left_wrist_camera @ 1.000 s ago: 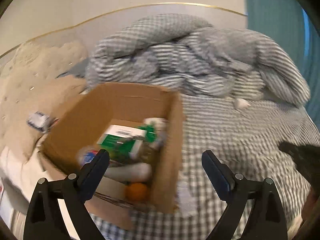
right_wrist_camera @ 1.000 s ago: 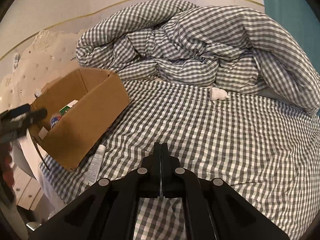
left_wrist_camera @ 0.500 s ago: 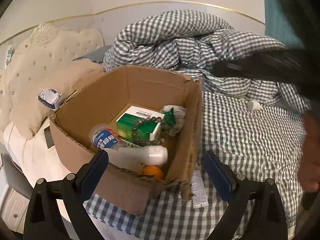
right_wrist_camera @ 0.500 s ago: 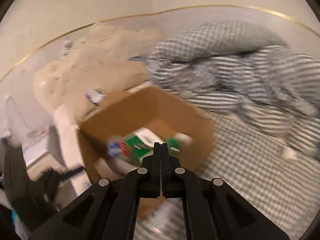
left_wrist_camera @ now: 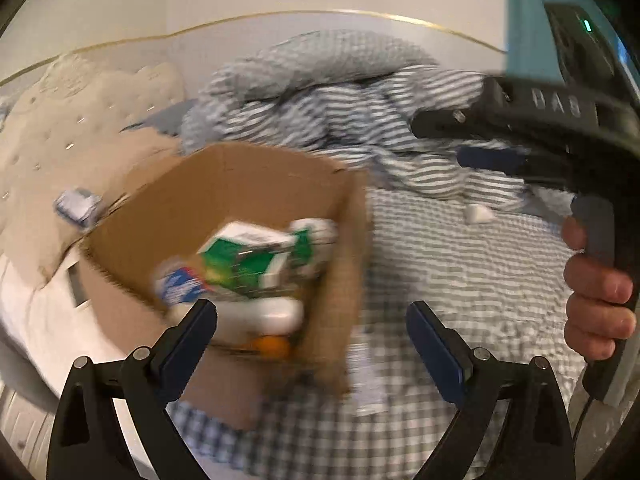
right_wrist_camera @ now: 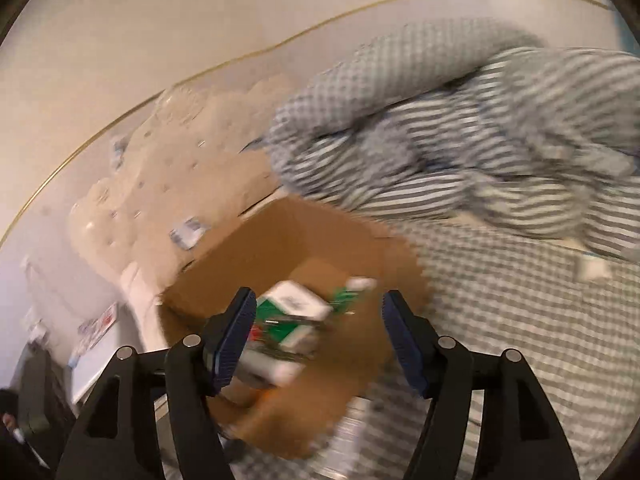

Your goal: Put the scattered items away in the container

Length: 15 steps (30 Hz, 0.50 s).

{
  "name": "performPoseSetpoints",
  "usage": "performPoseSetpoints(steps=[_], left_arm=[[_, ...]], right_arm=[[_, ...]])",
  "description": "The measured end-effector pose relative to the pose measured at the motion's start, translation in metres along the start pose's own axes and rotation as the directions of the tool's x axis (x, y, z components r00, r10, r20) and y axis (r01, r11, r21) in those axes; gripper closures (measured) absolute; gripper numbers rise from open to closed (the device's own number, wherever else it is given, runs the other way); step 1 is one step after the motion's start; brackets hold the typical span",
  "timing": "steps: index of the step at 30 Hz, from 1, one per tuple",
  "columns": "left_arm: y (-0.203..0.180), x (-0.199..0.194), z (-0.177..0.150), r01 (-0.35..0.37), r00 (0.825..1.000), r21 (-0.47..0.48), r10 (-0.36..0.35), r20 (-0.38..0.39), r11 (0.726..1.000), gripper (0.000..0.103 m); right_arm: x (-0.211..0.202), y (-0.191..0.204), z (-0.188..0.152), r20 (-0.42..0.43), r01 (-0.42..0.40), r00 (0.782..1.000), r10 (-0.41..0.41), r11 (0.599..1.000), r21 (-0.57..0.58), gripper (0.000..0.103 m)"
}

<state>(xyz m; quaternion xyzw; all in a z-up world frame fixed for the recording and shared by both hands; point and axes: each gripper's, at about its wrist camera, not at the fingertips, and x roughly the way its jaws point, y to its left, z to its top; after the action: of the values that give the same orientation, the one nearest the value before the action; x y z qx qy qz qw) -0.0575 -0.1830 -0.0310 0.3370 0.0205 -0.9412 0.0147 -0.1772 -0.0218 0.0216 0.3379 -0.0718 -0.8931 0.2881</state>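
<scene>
A brown cardboard box (left_wrist_camera: 240,184) stands on the checked bed near its left edge. In it lie a green and white carton (left_wrist_camera: 248,260), a white bottle (left_wrist_camera: 260,316), a blue-labelled container (left_wrist_camera: 180,284) and an orange thing (left_wrist_camera: 272,346). A flat tube (left_wrist_camera: 368,376) lies on the sheet right of the box. A small white item (left_wrist_camera: 478,214) lies by the duvet. My left gripper (left_wrist_camera: 312,344) is open and empty, just before the box. My right gripper (right_wrist_camera: 316,336) is open and empty above the box (right_wrist_camera: 304,232); it shows in the left wrist view (left_wrist_camera: 492,160), hand-held. Both views are blurred.
A rumpled checked duvet (left_wrist_camera: 340,112) fills the back of the bed. A cream tufted headboard (left_wrist_camera: 80,120) and pillow sit at the left, with a small blue and white packet (left_wrist_camera: 76,206) on them. A teal curtain (left_wrist_camera: 524,4) hangs at the right.
My right gripper has opened from shut and swung left over the box. My left gripper stays open, facing the box. Both views are now blurred by motion.
</scene>
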Motion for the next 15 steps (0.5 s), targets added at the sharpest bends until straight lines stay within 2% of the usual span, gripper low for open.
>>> performPoseSetpoints(steps=[4,6,7,9,10,11,14,15], left_arm=[[-0.056,0.017,-0.010,0.128,0.992,0.059,-0.127,-0.024,0.990,0.004],[-0.081,0.040,-0.025,0.166,0.985,0.060,-0.162,-0.060,0.984,0.004],[-0.089,0.051,-0.032,0.147,0.987,0.064,-0.143,-0.076,0.987,0.004],[-0.097,0.079,-0.047,0.043,0.991,0.073,-0.033,-0.130,0.996,0.004],[-0.097,0.089,-0.052,0.008,0.988,0.070,0.003,-0.156,0.998,0.004],[-0.095,0.100,-0.056,-0.020,0.981,0.063,0.032,-0.191,0.998,0.004],[-0.084,0.123,-0.067,-0.113,0.964,0.024,0.116,-0.238,0.993,0.004],[-0.081,0.132,-0.071,-0.169,0.952,0.016,0.168,-0.255,0.985,0.004]], right_arm=[[-0.050,-0.057,-0.028,0.036,0.093,0.995,-0.097,0.992,0.090,0.033],[-0.065,-0.079,-0.040,0.038,0.129,0.990,-0.134,0.985,0.113,0.033],[-0.072,-0.088,-0.044,0.038,0.155,0.986,-0.160,0.982,0.112,0.033],[-0.078,-0.106,-0.048,0.026,0.217,0.975,-0.220,0.972,0.087,0.033],[-0.079,-0.115,-0.049,0.021,0.256,0.966,-0.258,0.964,0.075,0.033],[-0.078,-0.126,-0.049,0.016,0.304,0.952,-0.305,0.951,0.060,0.033],[-0.072,-0.156,-0.048,-0.009,0.352,0.936,-0.353,0.934,0.055,0.033],[-0.069,-0.165,-0.046,-0.015,0.357,0.934,-0.356,0.932,0.062,0.033]])
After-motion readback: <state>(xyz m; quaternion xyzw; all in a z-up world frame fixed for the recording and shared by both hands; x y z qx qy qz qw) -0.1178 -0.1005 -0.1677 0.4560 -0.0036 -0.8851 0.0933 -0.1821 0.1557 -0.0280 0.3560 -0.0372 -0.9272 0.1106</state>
